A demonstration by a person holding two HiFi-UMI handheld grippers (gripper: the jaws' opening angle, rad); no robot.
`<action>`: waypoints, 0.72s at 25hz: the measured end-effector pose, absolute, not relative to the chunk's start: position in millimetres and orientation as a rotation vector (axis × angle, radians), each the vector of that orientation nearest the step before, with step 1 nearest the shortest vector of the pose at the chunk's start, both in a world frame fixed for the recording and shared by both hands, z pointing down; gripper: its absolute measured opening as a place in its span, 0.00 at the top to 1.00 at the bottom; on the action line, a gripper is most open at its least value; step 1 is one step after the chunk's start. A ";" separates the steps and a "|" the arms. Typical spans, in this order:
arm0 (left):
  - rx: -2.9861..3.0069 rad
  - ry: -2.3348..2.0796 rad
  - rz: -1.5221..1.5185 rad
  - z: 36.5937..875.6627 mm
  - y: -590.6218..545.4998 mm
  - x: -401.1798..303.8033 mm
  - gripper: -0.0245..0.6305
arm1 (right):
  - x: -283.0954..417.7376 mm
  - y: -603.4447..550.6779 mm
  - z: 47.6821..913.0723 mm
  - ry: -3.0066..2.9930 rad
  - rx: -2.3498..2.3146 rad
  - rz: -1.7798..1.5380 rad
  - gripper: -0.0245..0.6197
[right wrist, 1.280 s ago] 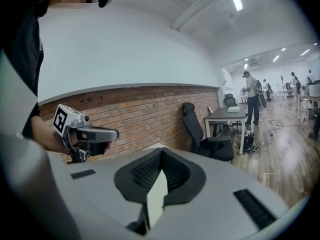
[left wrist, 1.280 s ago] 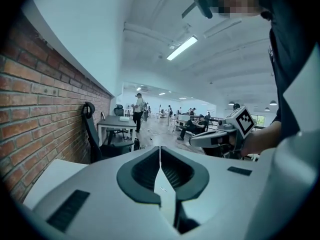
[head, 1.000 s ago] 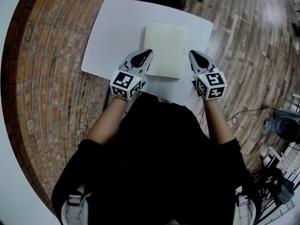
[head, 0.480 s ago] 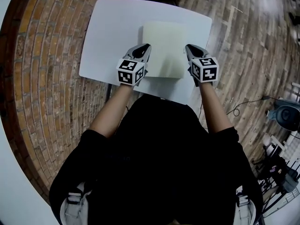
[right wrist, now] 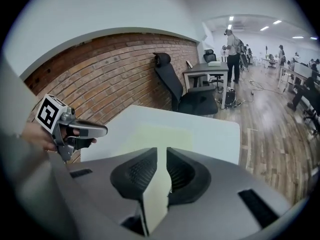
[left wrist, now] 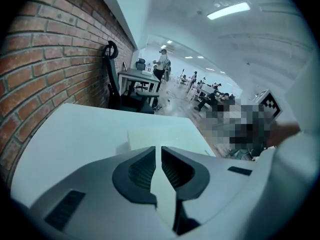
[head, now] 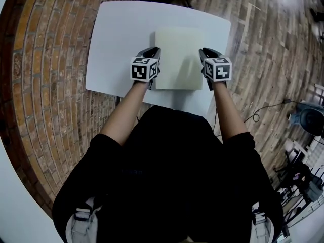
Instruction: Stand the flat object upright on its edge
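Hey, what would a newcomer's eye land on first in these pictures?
A cream pad lies flat on the white table, beside a brick wall. The left tongs are shut on the pad's left edge. The right tongs have its right edge between their jaws, which are opening.

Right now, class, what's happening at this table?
A person holds a two-jaw gripper in each hand at a pale flat board on the white table. The left gripper is shut on the board's left edge; the right gripper is opening its jaws with the right edge between them. The board looks flat, not yet upright.
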State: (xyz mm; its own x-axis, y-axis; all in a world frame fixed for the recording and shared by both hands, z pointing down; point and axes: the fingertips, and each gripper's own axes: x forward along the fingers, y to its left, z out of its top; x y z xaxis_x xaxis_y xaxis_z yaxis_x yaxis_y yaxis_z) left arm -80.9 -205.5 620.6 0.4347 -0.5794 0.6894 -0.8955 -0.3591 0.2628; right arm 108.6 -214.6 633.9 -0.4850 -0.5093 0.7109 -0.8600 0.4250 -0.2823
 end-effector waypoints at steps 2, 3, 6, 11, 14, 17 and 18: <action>2.026 -1.238 0.636 629.0 -212.3 -85.7 0.93 | 108.9 -219.6 640.8 -2.126 1.167 0.887 0.84; 2.008 -1.239 0.626 632.1 -215.3 -87.9 0.93 | 109.6 -221.9 643.2 -2.112 1.179 0.895 0.83; 1.980 -1.227 0.636 640.3 -224.7 -88.9 0.90 | 115.3 -231.5 645.5 -2.068 1.227 0.906 0.80; 1.930 -1.207 0.693 652.2 -235.8 -88.8 0.79 | 122.2 -243.0 663.0 -1.995 1.239 0.987 0.76; 1.891 -1.195 0.734 660.2 -235.4 -89.5 0.72 | 120.6 -241.2 678.2 -1.943 1.200 1.059 0.69; 1.855 -1.191 0.743 667.2 -236.9 -91.3 0.68 | 119.2 -241.6 687.5 -1.915 1.182 1.116 0.64; 1.845 -1.187 0.742 669.5 -238.0 -92.1 0.67 | 118.7 -242.8 689.2 -1.911 1.181 1.132 0.62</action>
